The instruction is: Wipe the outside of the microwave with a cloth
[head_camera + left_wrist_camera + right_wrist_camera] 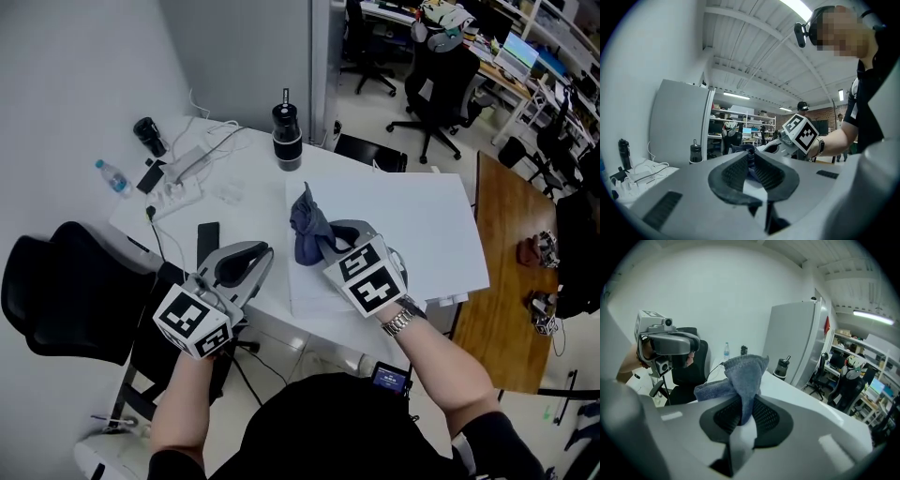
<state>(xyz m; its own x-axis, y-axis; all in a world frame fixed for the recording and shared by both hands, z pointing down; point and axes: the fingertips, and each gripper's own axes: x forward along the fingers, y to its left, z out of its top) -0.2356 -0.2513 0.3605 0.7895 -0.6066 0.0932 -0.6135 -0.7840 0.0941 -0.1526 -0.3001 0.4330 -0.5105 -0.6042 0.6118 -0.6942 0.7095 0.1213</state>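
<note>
Office floor with black swivel chairs (436, 89) and cluttered shelving lies beyond a white desk (253, 183) set against a pale wall. On the desk stands the microwave (403, 225), seen from above as a plain white box with a flat top.

The right hand-held gripper (325, 242) sits over the near left part of the microwave's top, angled downward, with its jaws pinched on a dark blue cloth (307, 225). The cloth bunches up out of the jaws and droops over to the left, above the microwave's left edge. In the right gripper view the fabric fills the gap between the ribbed pads (766, 416) and folds over in front of them.

The left hand-held gripper (265, 251) is held level just left of the microwave's near left corner. Its jaws stand narrowly apart with nothing between them. Its tips point toward the cloth but stay clear of it.

Behind the microwave's far left corner a black lidded tumbler (287, 138) stands upright. Further left of the microwave lie a white power strip (183, 169) with tangled cables, a small water bottle (112, 178) and a black phone (207, 241). A black chair (66, 295) sits off the desk's left side. On the microwave's right is a brown wooden table (511, 272).
</note>
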